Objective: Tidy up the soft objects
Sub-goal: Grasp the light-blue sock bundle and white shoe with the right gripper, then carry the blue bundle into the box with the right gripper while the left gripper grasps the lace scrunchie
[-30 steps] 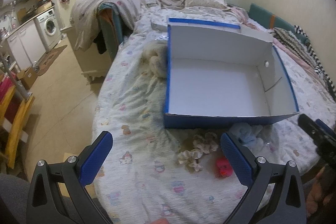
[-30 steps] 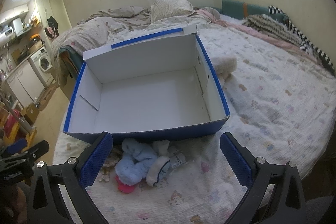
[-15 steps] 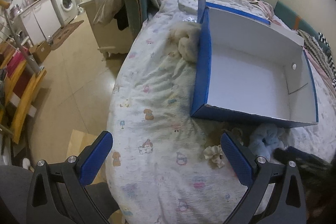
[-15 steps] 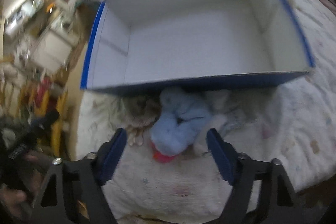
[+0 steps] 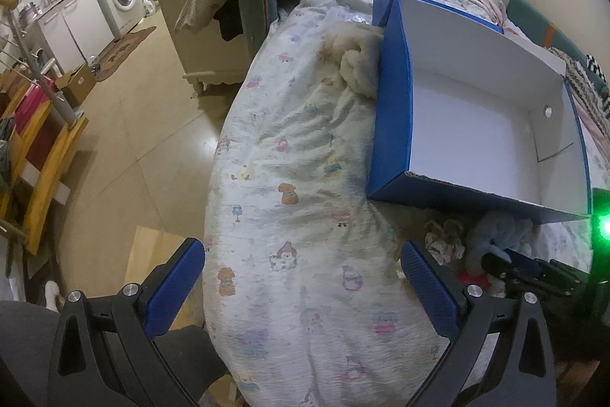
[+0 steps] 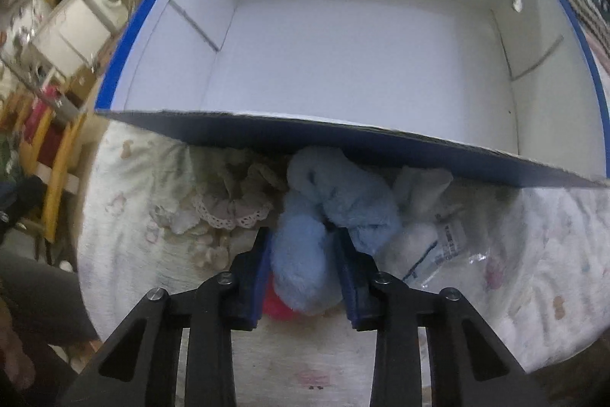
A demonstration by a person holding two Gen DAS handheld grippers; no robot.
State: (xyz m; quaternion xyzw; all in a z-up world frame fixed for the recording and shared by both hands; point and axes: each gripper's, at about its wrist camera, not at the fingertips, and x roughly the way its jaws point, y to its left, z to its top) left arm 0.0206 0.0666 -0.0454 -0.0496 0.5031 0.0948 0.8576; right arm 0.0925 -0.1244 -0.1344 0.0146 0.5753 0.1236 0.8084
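Fluffy light-blue plush toy (image 6: 305, 246), lying before the blue-and-white cardboard box (image 6: 343, 136), is clamped by the just-closing right gripper (image 6: 303, 269); the left gripper (image 5: 301, 288) is held released above the patterned bedsheet (image 5: 297, 201).

Box (image 6: 362, 63) on bed (image 5: 305, 216), plush toy (image 6: 328, 208) before its near wall, scrunchie (image 6: 228, 205) to the left

One box (image 6: 358, 63); two scrunchies (image 6: 228, 212); one blue plush (image 6: 328, 212).
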